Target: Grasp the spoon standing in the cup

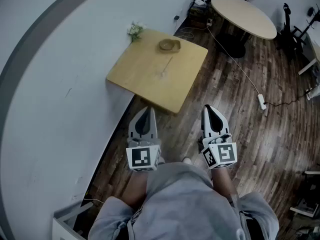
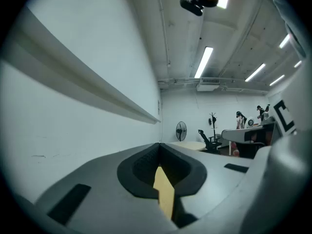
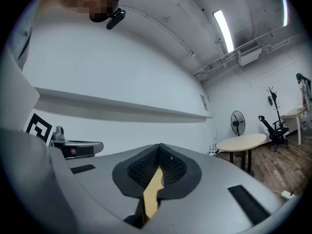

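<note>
A square wooden table (image 1: 150, 76) stands against the wall ahead of me. On its far side sits a small brown cup-like bowl (image 1: 169, 45); I cannot make out a spoon in it from here. A thin dark mark (image 1: 167, 66) lies mid-table. My left gripper (image 1: 146, 110) and right gripper (image 1: 209, 108) hang side by side close to my body, short of the table's near corner. Both have their jaws shut with nothing between them. In the left gripper view the closed tips (image 2: 159, 145) point level along the wall, as do those in the right gripper view (image 3: 159, 146).
A small white-flowered plant (image 1: 134, 30) stands at the table's far left corner. Beyond are a round table (image 1: 243, 15), a floor fan (image 3: 237, 122) and a power strip with cable (image 1: 261, 101) on the wooden floor. The white wall runs along my left.
</note>
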Available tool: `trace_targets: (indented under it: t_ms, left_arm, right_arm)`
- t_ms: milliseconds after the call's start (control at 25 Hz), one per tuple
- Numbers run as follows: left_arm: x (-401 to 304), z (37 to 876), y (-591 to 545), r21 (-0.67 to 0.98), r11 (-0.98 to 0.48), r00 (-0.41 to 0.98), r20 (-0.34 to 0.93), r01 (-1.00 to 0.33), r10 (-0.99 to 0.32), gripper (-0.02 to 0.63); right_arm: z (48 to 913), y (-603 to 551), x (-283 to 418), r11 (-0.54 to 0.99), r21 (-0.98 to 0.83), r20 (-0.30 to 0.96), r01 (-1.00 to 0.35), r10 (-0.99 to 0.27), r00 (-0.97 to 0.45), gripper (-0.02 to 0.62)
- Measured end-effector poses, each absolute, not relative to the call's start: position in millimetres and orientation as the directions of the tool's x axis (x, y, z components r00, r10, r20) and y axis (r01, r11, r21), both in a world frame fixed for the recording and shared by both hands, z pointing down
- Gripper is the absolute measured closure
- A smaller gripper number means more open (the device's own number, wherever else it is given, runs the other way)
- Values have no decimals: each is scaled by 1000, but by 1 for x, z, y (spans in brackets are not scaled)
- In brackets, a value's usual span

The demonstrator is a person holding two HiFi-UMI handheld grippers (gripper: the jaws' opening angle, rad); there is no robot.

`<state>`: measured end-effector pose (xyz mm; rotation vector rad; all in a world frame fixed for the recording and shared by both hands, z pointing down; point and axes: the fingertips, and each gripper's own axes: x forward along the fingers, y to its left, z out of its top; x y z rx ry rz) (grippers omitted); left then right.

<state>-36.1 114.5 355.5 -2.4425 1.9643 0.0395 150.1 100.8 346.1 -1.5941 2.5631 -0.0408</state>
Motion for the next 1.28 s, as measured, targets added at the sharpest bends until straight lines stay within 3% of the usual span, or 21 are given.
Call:
trace_targets:
  t_ms: [720,1280]
  left_arm:
    - [-18,356,138,12,-137,137,-12,-990,-991,604]
    - [5,373,153,-7,-93,93,44,-996,-995,604]
  right_arm:
    - [350,122,187,479,-72,-102,-875,-876,-471,597]
    - [380,126,224,467,-90,-30,-879,-884,-467,597]
